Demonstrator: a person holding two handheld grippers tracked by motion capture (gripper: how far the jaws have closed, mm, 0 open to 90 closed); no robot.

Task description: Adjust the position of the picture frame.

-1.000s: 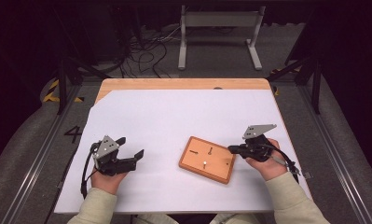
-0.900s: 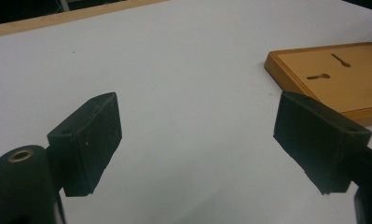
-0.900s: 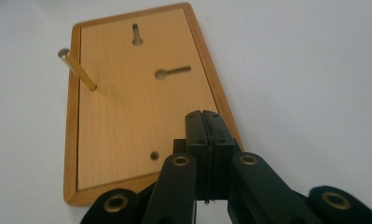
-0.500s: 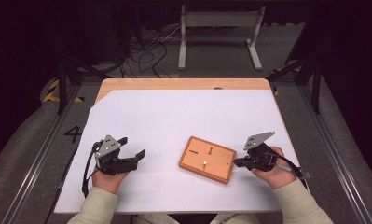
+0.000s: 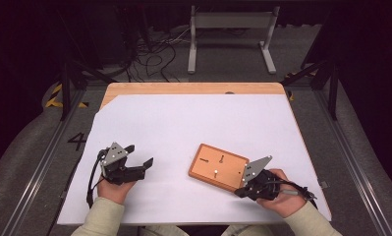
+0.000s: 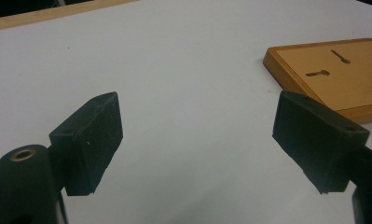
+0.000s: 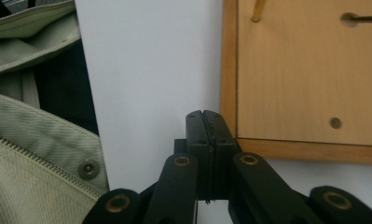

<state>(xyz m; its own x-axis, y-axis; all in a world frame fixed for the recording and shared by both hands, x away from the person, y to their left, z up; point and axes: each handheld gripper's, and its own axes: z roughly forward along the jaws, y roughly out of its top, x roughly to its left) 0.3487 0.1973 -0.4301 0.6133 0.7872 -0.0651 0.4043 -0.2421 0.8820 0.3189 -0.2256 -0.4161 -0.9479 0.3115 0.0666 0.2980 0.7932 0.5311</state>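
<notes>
Sitting on the white surface, a flat wooden board with keyhole slots cut in its top lies in front of the person, nearer the right side. The right claw is clenched tight with nothing in it, and its tip sits just beside the near corner of the board. The left claw is spread wide and holds nothing; it rests well apart from the board. I think the shut right claw might poke the corner and make the board slide or spin on the smooth surface. It could also slip off the thin edge, because shut jaws cannot grab anything. If the board turns, the left claw may be too far away to catch it.
</notes>
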